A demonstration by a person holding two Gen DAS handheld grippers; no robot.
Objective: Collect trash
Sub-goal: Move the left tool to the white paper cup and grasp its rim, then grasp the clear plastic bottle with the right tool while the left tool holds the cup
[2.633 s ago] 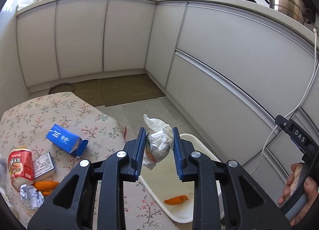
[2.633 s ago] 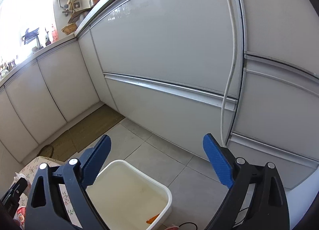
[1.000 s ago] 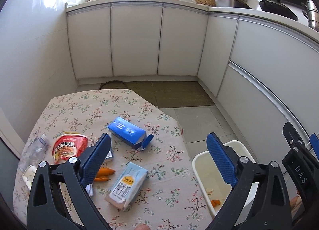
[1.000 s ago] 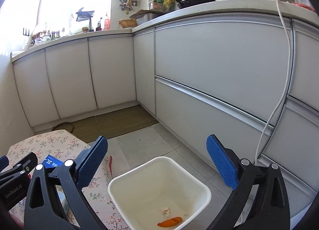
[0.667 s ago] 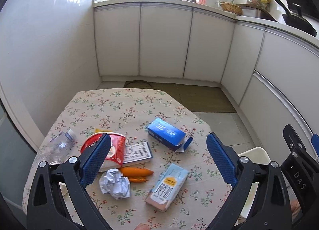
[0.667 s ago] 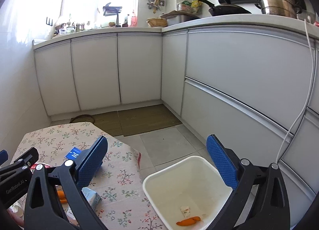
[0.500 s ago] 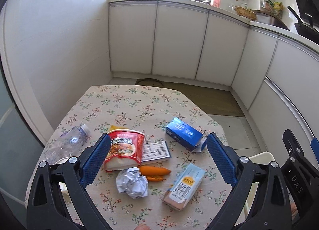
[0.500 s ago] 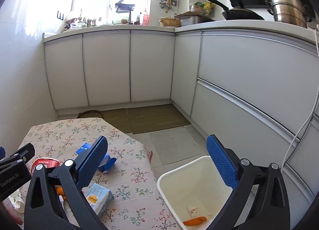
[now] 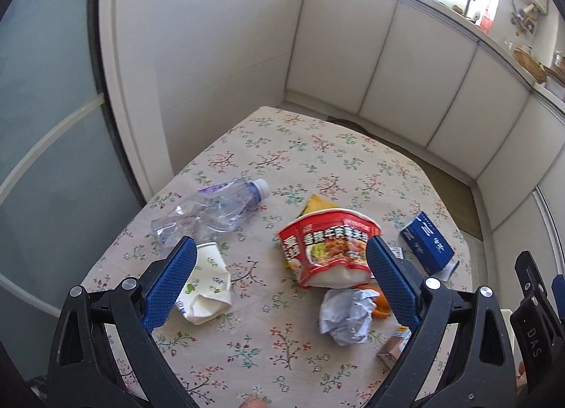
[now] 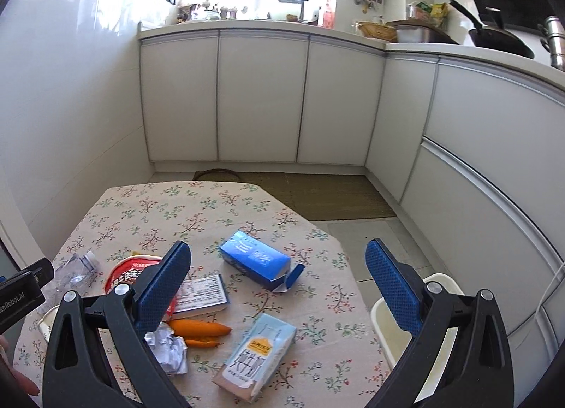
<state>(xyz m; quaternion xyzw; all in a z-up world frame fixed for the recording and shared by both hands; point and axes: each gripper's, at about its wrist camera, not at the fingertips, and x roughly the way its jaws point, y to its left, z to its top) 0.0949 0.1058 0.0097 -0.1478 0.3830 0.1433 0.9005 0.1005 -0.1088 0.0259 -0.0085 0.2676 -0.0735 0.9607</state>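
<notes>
Left gripper: jaws spread wide apart, nothing between them; held above the near part of the table.
Right gripper: jaws spread wide apart, empty; held above the table's near right part.
Table: covered with a floral cloth; all trash lies on its near half.
Plastic bottle: clear, crushed, lying on its side at the left, cap pointing away.
Paper cup: white, crumpled, on its side just beside the left gripper's left finger.
Noodle cup: red, squashed, tipped over near the table's middle.
Paper ball: crumpled, just below the noodle cup.
Carrot pieces: 2 orange pieces touching each other, beside the paper ball.
Small box: white, printed, flat, between the noodle cup and the blue carton.
Blue carton: lying flat, 1 end flap open, toward the table's right edge.
Light-blue carton: lying flat near the front right, well apart from the blue carton.
Bin: white, on the floor just beyond the table's right edge; only its rim shows.
</notes>
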